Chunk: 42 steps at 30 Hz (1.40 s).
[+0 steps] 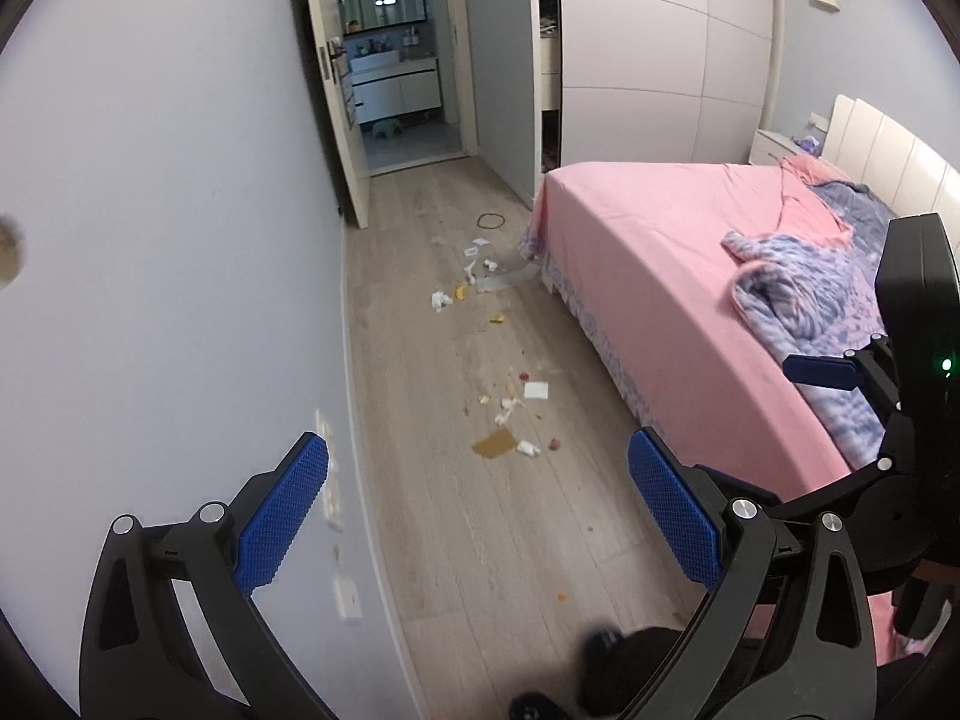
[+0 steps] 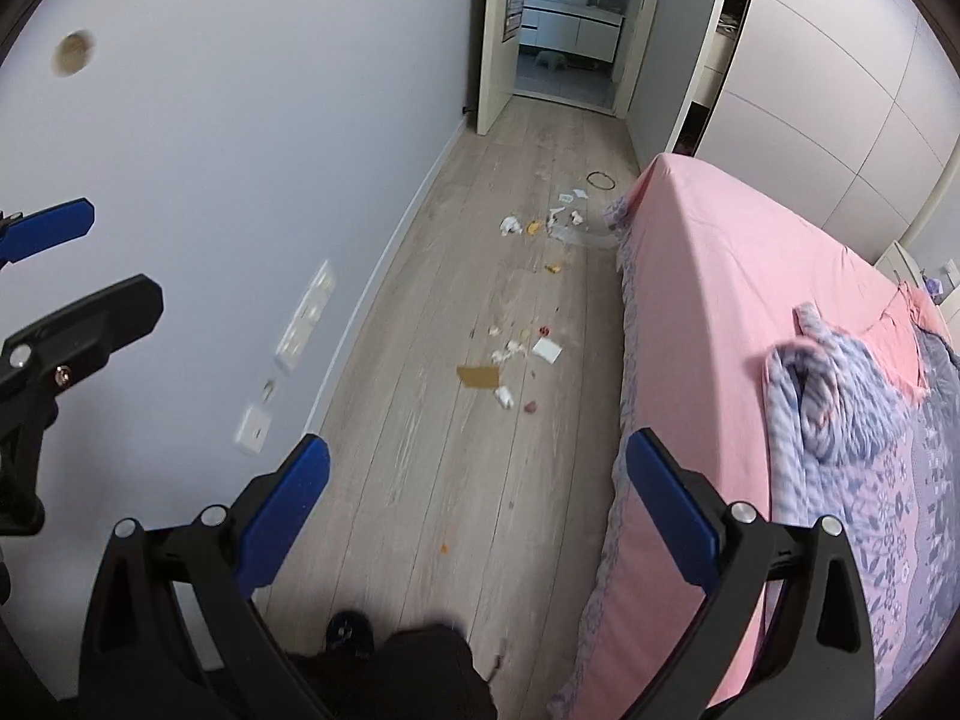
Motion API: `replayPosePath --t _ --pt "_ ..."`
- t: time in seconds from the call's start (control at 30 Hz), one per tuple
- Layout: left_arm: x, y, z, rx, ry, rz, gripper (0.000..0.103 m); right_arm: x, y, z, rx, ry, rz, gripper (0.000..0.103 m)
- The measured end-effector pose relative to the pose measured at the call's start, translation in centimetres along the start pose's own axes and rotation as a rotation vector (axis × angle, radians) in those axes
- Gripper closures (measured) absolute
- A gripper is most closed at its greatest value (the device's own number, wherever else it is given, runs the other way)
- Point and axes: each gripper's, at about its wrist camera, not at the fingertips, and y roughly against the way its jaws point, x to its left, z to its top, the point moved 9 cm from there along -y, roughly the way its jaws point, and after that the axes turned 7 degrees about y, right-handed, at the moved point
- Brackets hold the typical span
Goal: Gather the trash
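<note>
No writing is legible. Both tongs, left (image 1: pixel 477 516) and right (image 2: pixel 477 510), gape wide, empty, with ribbed blue pads. Crumpled paper scraps (image 2: pixel 510 354) and brown cardboard (image 1: pixel 495 443) litter the wood-grain floor (image 2: pixel 432 480) beside the pink bed (image 1: pixel 660 276).

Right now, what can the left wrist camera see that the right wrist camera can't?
Only the left wrist view shows the white headboard and the right gripper over the bed. Only the right wrist view shows the wall sockets sharply, with the left gripper at its left edge. Both show the open grippers, the pink bed, the brown cardboard piece and scattered trash.
</note>
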Motion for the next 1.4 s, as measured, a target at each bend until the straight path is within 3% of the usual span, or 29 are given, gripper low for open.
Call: replayPosePath --t 0.23,0.4,0.6,0.77,1.0,1.23,1.4 --pt "1.7 -10.7 8.9 0.009 -0.029 0.008 0.006 -5.4 -8.7 9.5 -0.032 -0.027 0.005 0.007" --pt "2.9 -17.6 17.1 0.056 0.004 0.006 0.006 -9.8 -13.2 17.4 -0.049 -0.033 0.045 0.007" --pt "5.0 -25.2 26.8 0.033 -0.009 0.042 0.006 -14.6 -19.0 26.7 -0.06 -0.051 0.025 0.007" --pt "7.1 -32.9 33.0 0.033 -0.042 0.037 0.006 -18.0 -25.1 33.5 -0.043 -0.093 -0.018 0.007" --pt "10.6 -43.3 43.0 0.012 -0.112 -0.055 0.006 -21.9 -32.3 42.9 0.017 -0.163 -0.095 0.007" --pt "10.7 -51.5 53.4 0.007 -0.203 -0.18 0.006 -27.0 -38.1 51.7 0.037 -0.222 -0.164 0.007" --pt "11.0 -57.8 59.4 0.013 -0.243 -0.214 0.006 -30.8 -43.3 56.7 0.044 -0.271 -0.182 0.007"
